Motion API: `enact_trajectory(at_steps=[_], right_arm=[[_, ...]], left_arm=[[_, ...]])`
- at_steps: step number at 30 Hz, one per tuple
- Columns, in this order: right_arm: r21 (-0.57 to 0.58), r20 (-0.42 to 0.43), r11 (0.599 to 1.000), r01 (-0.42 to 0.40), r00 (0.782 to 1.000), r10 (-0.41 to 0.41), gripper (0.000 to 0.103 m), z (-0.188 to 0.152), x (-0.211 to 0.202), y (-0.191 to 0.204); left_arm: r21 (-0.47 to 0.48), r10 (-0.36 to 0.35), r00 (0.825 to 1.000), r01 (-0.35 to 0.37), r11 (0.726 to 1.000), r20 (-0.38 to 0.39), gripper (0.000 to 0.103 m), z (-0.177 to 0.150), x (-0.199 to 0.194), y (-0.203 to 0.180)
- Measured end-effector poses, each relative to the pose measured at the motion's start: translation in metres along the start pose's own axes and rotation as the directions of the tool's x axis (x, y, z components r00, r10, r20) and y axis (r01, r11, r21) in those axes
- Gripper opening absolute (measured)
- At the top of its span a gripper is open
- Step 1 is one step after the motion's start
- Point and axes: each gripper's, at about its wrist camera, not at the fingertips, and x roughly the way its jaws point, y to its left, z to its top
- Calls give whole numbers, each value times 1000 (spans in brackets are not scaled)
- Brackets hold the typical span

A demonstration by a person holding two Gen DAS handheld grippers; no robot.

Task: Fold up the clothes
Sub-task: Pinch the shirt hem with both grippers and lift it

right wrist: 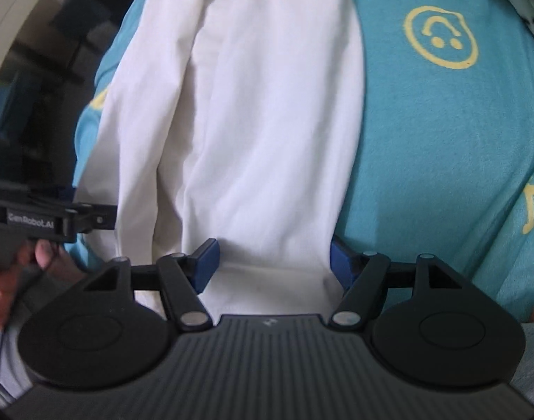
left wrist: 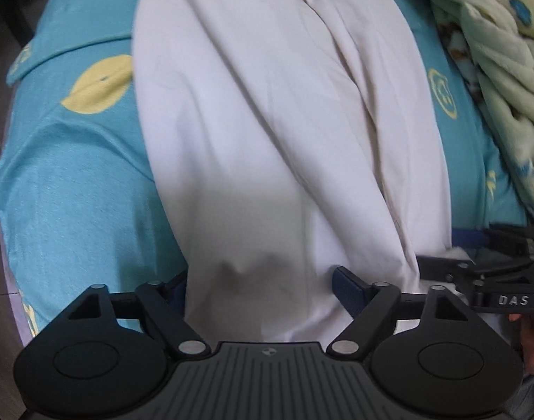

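A white garment (left wrist: 267,122) lies lengthwise on the teal bed sheet (left wrist: 74,175), folded into a long strip with creases. My left gripper (left wrist: 263,283) is open, its blue-padded fingers (left wrist: 347,283) straddling the garment's near end. The garment also shows in the right wrist view (right wrist: 260,122). My right gripper (right wrist: 272,262) is open, its blue fingers (right wrist: 207,259) on either side of the garment's near hem. Each gripper appears at the edge of the other's view, side by side.
The teal sheet (right wrist: 442,140) carries yellow smiley and lemon prints. A crumpled pale green blanket (left wrist: 505,70) lies along the right of the bed. The bed's left edge drops to dark furniture (right wrist: 39,70). The person's hand (right wrist: 15,280) shows at lower left.
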Motion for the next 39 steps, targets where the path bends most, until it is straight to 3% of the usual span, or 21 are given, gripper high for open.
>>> enact_trajectory(at_steps=[5, 8, 10, 11, 15, 18, 24, 27, 30, 34, 39], right_arm=[[-172, -4, 983, 65, 998, -67, 64, -14, 2, 26], [-288, 39, 946, 147, 989, -142, 42, -24, 3, 42], [-331, 69, 927, 175, 985, -161, 21, -28, 0, 48], [-333, 81, 927, 175, 984, -157, 18, -28, -3, 48], [-273, 146, 955, 115, 986, -78, 13, -26, -29, 34], [-214, 215, 976, 47, 977, 0, 13, -21, -61, 19], [-173, 366, 983, -60, 923, 121, 12, -6, -127, 18], [-179, 438, 980, -90, 884, 161, 12, -6, -165, 18], [-191, 494, 976, -102, 850, 185, 12, -14, -199, 15], [-211, 515, 972, -103, 833, 200, 12, -41, -217, 9], [-218, 502, 970, -110, 839, 208, 12, -101, -217, -3]], left_arm=[[133, 36, 998, -28, 991, -59, 56, -8, 6, -19], [169, 77, 995, -66, 983, -60, 32, -12, 5, -23], [170, 86, 995, -77, 982, -46, 19, -14, 1, -22], [165, 81, 996, -75, 984, -34, 15, -14, -3, -20], [129, 7, 998, -15, 992, 66, 11, -22, -38, -12], [74, -81, 980, 69, 995, 179, 10, -29, -78, -4], [21, -185, 895, 193, 981, 405, 8, -38, -160, -12], [19, -210, 854, 229, 973, 476, 8, -46, -196, -23], [32, -226, 826, 245, 969, 516, 8, -65, -220, -42], [50, -233, 816, 245, 968, 528, 8, -110, -231, -77], [53, -243, 831, 251, 966, 500, 8, -181, -207, -99]])
